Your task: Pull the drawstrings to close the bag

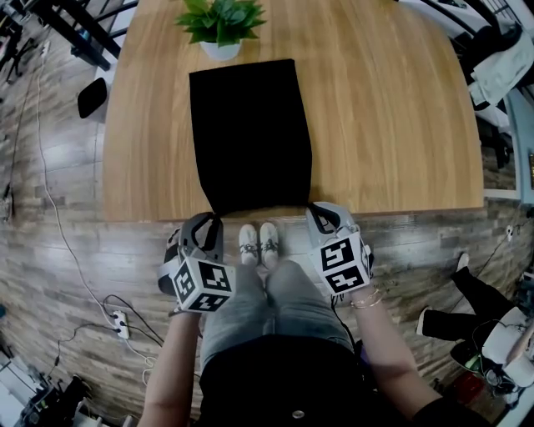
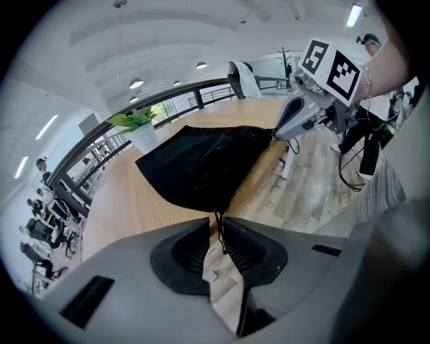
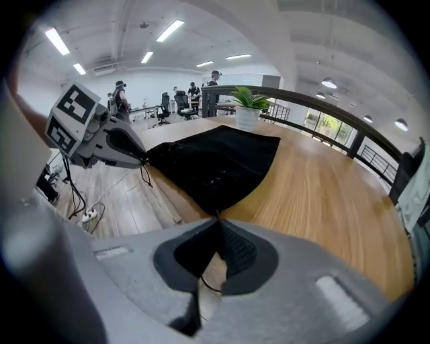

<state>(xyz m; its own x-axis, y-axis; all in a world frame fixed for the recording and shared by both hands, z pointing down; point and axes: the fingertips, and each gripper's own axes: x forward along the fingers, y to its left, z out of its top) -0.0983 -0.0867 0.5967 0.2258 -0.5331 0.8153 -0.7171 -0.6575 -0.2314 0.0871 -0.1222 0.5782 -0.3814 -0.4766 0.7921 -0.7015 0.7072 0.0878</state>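
Right gripper (image 3: 219,225) is clamping shut on the right cord (image 3: 209,286) at a near corner of the bag (image 1: 250,133). Left gripper (image 2: 216,223) is standing narrowly apart around the left cord (image 2: 219,234), seemingly not yet pinching it. The bag is lying flat on the table (image 1: 384,125), its mouth at the near edge. The grasping step is looking half done: the left jaws are needing to close before both hands pull outward. Open floor is lying on either side, and the plant (image 1: 221,25) is standing just beyond the bag's far end.
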